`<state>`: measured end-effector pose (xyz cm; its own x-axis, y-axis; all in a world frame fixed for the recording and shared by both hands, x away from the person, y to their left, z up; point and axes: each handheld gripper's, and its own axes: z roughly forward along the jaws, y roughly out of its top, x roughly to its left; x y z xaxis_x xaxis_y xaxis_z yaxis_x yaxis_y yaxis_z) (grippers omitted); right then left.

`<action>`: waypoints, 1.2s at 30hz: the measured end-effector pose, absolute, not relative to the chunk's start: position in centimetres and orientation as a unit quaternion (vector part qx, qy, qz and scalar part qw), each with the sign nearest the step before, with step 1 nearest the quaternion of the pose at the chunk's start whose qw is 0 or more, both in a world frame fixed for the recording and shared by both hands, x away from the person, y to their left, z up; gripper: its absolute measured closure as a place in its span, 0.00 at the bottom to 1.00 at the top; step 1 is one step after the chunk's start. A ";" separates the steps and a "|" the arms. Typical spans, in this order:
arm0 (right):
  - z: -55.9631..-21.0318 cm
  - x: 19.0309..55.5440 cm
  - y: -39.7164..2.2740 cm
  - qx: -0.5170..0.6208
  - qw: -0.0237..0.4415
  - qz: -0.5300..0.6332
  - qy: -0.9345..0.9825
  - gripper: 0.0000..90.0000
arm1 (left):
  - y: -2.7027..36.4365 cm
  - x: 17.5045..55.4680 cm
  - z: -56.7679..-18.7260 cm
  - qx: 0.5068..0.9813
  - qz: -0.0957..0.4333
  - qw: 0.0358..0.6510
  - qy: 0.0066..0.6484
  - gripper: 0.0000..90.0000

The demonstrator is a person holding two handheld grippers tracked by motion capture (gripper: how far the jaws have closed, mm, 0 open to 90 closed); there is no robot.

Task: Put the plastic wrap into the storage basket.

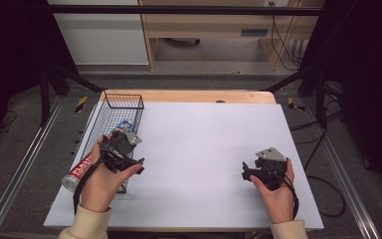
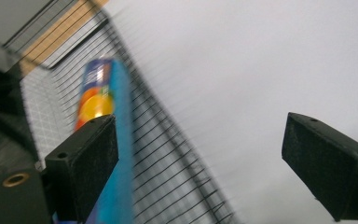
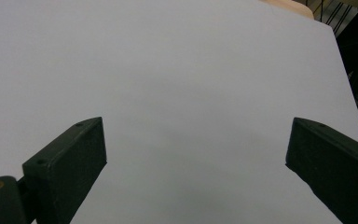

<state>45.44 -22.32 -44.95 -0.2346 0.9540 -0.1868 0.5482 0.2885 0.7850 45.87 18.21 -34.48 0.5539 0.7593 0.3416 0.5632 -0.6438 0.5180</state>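
The table (image 1: 204,149) carries a smooth, matte, pale grey rectangular sheet; a strip of light wood shows along its far edge.

A black wire basket (image 1: 110,127) of thin rods in a fine grid, long and rectangular, lies along the left edge of the table, reaching from near the far-left corner toward the near-left corner. Inside it lies a blue cylindrical tube (image 2: 116,140) with a glossy printed wrapper bearing an orange picture; its length runs along the basket. In the left gripper view the tube and the basket rods are blurred. A second cylindrical container (image 1: 78,172), red with white lettering and a silvery round end, lies beside the near end of the basket, at the left edge of the table.

The left tongs (image 1: 137,167) are held over the near end of the basket, at its inner side. Their two flat, black, foam-faced pads are spread, with nothing between them; the tube lies beyond the left pad, apart from it.

The right tongs (image 1: 246,172) are held over bare sheet near the right edge of the table, well apart from the basket. Their pads are spread wide and grip nothing.
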 end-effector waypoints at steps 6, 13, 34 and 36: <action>-44.9 45.1 -22.5 0.518 0.343 0.299 0.724 0.05 | 15.5 45.9 -35.4 0.879 0.259 0.203 0.345 0.11; -44.9 44.8 -22.8 0.518 0.346 0.297 0.724 0.05 | 13.9 46.1 -36.2 0.889 0.249 0.212 0.321 0.09; -45.0 43.9 -24.0 0.523 0.347 0.297 0.720 0.05 | 9.7 46.0 -40.6 0.918 0.211 0.225 0.249 0.06; -45.0 43.9 -24.1 0.523 0.346 0.297 0.720 0.05 | 9.7 46.0 -41.0 0.918 0.205 0.233 0.245 0.06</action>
